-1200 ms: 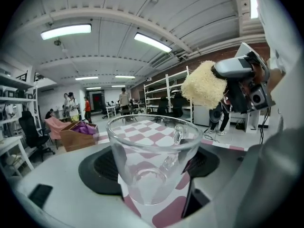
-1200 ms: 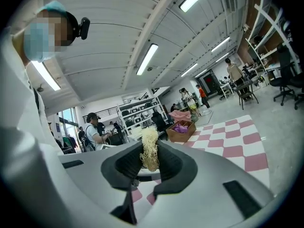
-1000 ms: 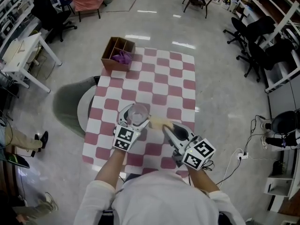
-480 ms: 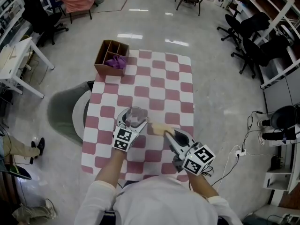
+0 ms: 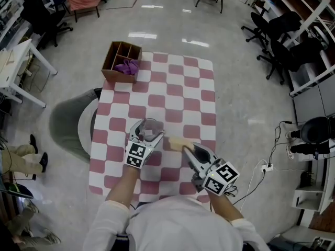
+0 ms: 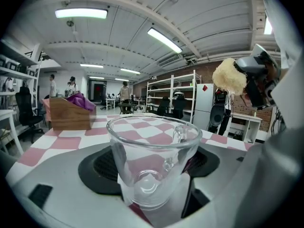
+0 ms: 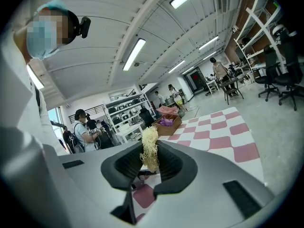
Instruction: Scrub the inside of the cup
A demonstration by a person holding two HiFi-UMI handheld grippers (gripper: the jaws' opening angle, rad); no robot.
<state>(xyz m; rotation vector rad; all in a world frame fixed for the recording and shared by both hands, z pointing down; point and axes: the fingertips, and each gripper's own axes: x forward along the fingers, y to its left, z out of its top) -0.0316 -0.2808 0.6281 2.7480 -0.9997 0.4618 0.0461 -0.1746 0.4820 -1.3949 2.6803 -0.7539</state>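
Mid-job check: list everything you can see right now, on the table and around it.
cup: one, clear glass, mouth up, at the table's near end, between the left gripper's jaws
scrubber: one, pale yellow, to the right of the cup and outside it, in the right gripper's jaws
box: one, brown wood, table's far left corner
cloth: one, purple, inside the box
table: one, pink and white checks
office chairs: several, black, on the floor at far right
left gripper: shut on the cup
right gripper: shut on the scrubber
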